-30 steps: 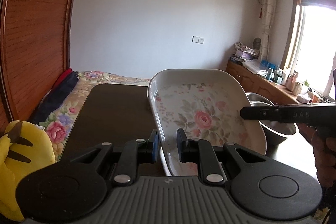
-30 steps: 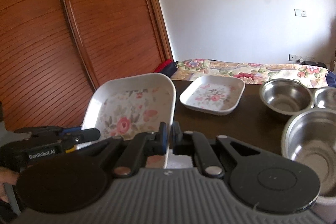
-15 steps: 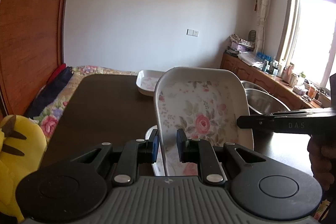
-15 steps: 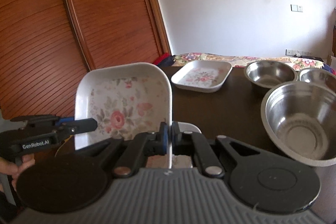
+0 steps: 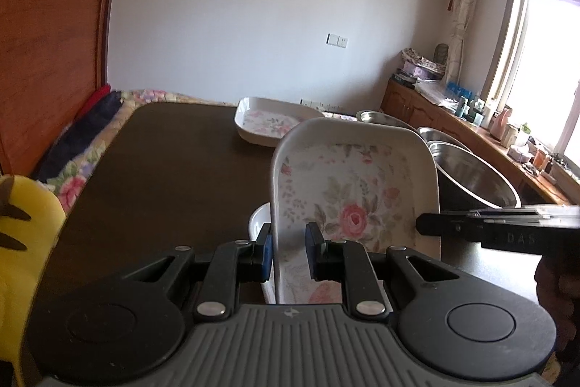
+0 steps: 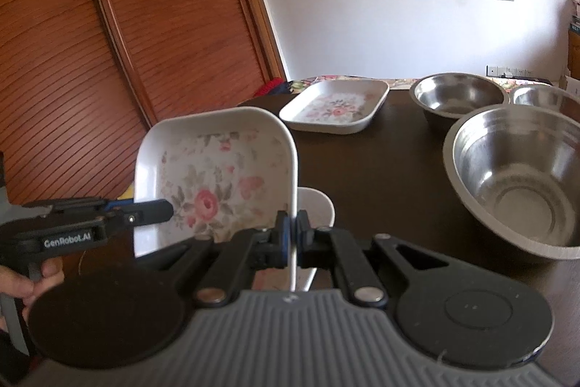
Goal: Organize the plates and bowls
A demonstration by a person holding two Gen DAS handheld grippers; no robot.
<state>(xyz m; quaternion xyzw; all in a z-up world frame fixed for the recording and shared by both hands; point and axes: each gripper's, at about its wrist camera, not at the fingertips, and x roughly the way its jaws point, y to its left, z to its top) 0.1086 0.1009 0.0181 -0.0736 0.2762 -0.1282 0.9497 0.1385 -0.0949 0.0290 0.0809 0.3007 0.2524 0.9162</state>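
Over the last second the floral plate (image 5: 357,194) has come down over a second plate (image 6: 315,209) at the counter's (image 5: 163,162) near edge — stacking looks close. Both the left gripper (image 5: 288,247) and right gripper (image 6: 293,236) have fingers clamped on its rims. Readable: "GenRobot.AI", "DAS".

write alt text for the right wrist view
The right hand-held gripper pinches the rim of a tilted floral plate, above another white dish on a dark table. Three steel bowls sit right, a second floral plate behind.
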